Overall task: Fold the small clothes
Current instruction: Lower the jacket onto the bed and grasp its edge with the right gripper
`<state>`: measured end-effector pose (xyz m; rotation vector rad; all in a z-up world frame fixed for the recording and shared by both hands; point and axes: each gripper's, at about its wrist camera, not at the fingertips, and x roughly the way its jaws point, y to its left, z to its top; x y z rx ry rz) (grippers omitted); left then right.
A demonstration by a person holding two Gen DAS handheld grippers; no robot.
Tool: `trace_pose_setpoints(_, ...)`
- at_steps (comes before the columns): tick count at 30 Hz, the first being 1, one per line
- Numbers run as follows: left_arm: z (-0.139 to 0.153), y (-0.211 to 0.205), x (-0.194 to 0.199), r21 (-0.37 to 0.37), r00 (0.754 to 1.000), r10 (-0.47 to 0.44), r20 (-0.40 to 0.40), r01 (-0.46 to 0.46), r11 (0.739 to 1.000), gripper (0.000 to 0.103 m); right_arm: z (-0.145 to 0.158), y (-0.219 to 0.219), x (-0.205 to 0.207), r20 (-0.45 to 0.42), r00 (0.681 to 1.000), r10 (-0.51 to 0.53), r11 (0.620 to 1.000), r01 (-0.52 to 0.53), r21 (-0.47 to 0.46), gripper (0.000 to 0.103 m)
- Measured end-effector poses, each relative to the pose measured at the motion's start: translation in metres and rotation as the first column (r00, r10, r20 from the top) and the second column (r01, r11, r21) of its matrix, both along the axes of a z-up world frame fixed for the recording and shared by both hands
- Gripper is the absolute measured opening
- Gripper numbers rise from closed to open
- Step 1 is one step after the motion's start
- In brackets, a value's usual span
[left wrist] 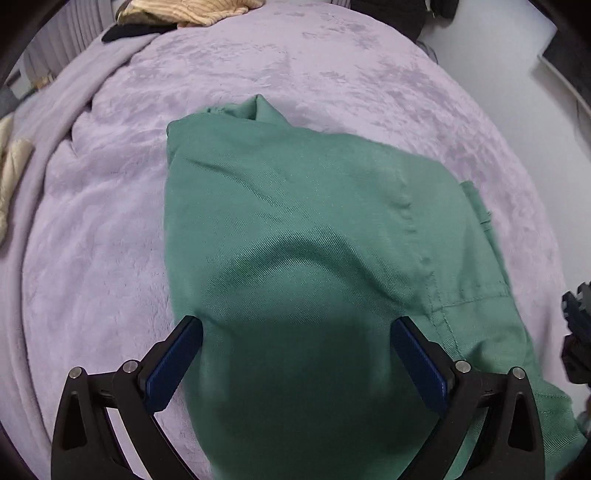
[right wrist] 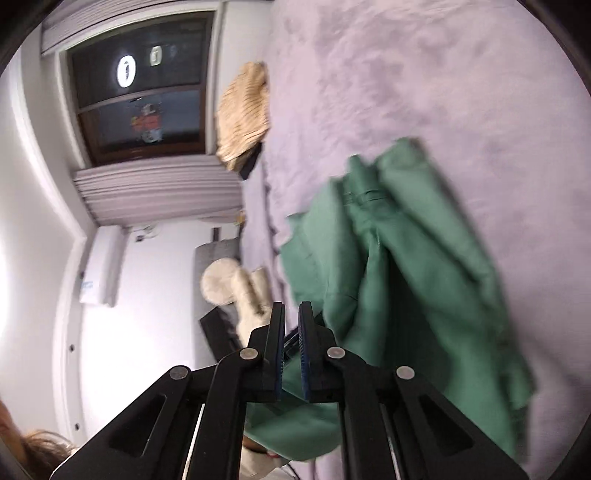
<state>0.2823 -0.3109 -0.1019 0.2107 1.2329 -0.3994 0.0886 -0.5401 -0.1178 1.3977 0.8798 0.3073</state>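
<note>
We see green pants of smooth woven cloth, bunched up on a fuzzy purple blanket. Our left gripper hangs above them, fingers wide apart. Our right gripper has its fingers nearly closed, pinching an edge of the pants.

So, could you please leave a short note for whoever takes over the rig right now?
Left gripper: jaws wide open, over the green garment, not gripping.
Right gripper: jaws nearly shut on an edge of the garment, lifting it off the blanket.
Garment: bunched in the middle of the lilac blanket, partly folded at most.
Tan clothes lie at the far edge.
Left to do: lay the held edge over, flatten, finish the fold.
</note>
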Motion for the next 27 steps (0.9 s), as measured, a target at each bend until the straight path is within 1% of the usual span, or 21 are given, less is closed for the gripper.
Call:
trace_pose_setpoints(1, 0.0, -0.008, -0.006, 0.045, 0.999, -0.023, 0.029, 0.022, 0.999, 0.102, -0.001, -0.002, -0.006, -0.034, 0.999, 0.005, 1.0, -0.006, -0.028, 0.013)
trace_pose_setpoints(2, 0.001, -0.011, -0.009, 0.054, 0.998, -0.038, 0.041, 0.036, 0.998, 0.102, 0.0, -0.003, -0.011, -0.052, 0.998, 0.018, 0.998, -0.02, -0.053, 0.013)
trace_pose_setpoints(3, 0.004, -0.009, -0.012, 0.037, 0.998, -0.043, 0.041, 0.042, 0.998, 0.102, 0.0, -0.003, -0.015, -0.058, 0.998, 0.031, 0.997, -0.035, -0.067, 0.018)
trace_pose_setpoints(5, 0.013, 0.0, -0.008, -0.023, 0.999, -0.035, 0.006, 0.035, 0.999, 0.102, 0.001, -0.002, -0.028, -0.07, 0.996, 0.046, 0.995, -0.052, -0.09, 0.052)
trace_pose_setpoints(6, 0.016, 0.005, -0.005, -0.046, 1.0, -0.027, -0.005, 0.027, 0.999, 0.102, 0.0, -0.002, -0.033, -0.073, 0.996, 0.048, 0.994, -0.055, -0.094, 0.08)
trace_pose_setpoints(7, 0.021, 0.01, -0.002, -0.059, 1.0, -0.017, -0.006, 0.017, 0.998, 0.102, -0.003, -0.001, -0.037, -0.071, 0.996, 0.05, 0.995, -0.056, -0.086, 0.083)
trace_pose_setpoints(9, 0.029, 0.014, 0.007, -0.062, 1.0, -0.011, 0.002, 0.011, 0.998, 0.102, -0.014, 0.003, -0.04, -0.083, 0.994, 0.069, 0.996, -0.074, -0.053, 0.083)
trace_pose_setpoints(12, 0.032, 0.016, 0.012, -0.052, 1.0, -0.008, 0.009, 0.009, 0.999, 0.102, -0.023, 0.012, -0.025, -0.106, 0.989, 0.099, 0.992, -0.106, -0.061, 0.083)
trace_pose_setpoints(14, 0.027, 0.015, 0.011, -0.035, 1.0, -0.003, 0.008, 0.003, 0.999, 0.102, -0.027, 0.016, -0.008, -0.153, 0.981, 0.123, 0.98, -0.144, -0.134, 0.083)
trace_pose_setpoints(16, 0.021, 0.016, 0.01, -0.02, 1.0, 0.014, -0.004, -0.014, 1.0, 0.102, -0.027, 0.021, 0.005, -0.196, 0.968, 0.155, 0.949, -0.201, -0.243, 0.083)
trace_pose_setpoints(17, 0.018, 0.017, 0.009, -0.023, 1.0, 0.024, -0.013, -0.024, 0.999, 0.102, -0.025, 0.025, 0.012, -0.197, 0.965, 0.174, 0.934, -0.226, -0.279, 0.083)
trace_pose_setpoints(19, 0.015, 0.02, 0.007, -0.032, 0.999, 0.039, -0.021, -0.04, 0.999, 0.102, -0.022, 0.033, 0.028, -0.192, 0.959, 0.208, 0.911, -0.261, -0.319, 0.083)
trace_pose_setpoints(21, 0.012, 0.023, 0.007, -0.036, 0.998, 0.051, -0.028, -0.052, 0.998, 0.102, -0.022, 0.039, 0.043, -0.161, 0.959, 0.235, 0.915, -0.274, -0.295, 0.083)
trace_pose_setpoints(24, 0.013, 0.027, 0.01, -0.059, 0.997, 0.066, -0.032, -0.068, 0.996, 0.102, -0.018, 0.047, 0.062, -0.056, 0.959, 0.278, 0.931, -0.284, -0.228, 0.083)
trace_pose_setpoints(25, 0.014, 0.028, 0.011, -0.072, 0.997, 0.069, -0.033, -0.071, 0.995, 0.102, -0.019, 0.047, 0.067, -0.06, 0.958, 0.279, 0.93, -0.285, -0.233, 0.083)
trace_pose_setpoints(26, 0.014, 0.028, 0.013, -0.08, 0.997, 0.07, -0.036, -0.073, 0.994, 0.102, -0.025, 0.047, 0.072, -0.086, 0.96, 0.268, 0.929, -0.281, -0.241, 0.083)
trace_pose_setpoints(27, 0.013, 0.027, 0.015, -0.082, 0.997, 0.072, -0.041, -0.075, 0.994, 0.102, -0.033, 0.047, 0.076, -0.113, 0.962, 0.249, 0.935, -0.269, -0.229, 0.074)
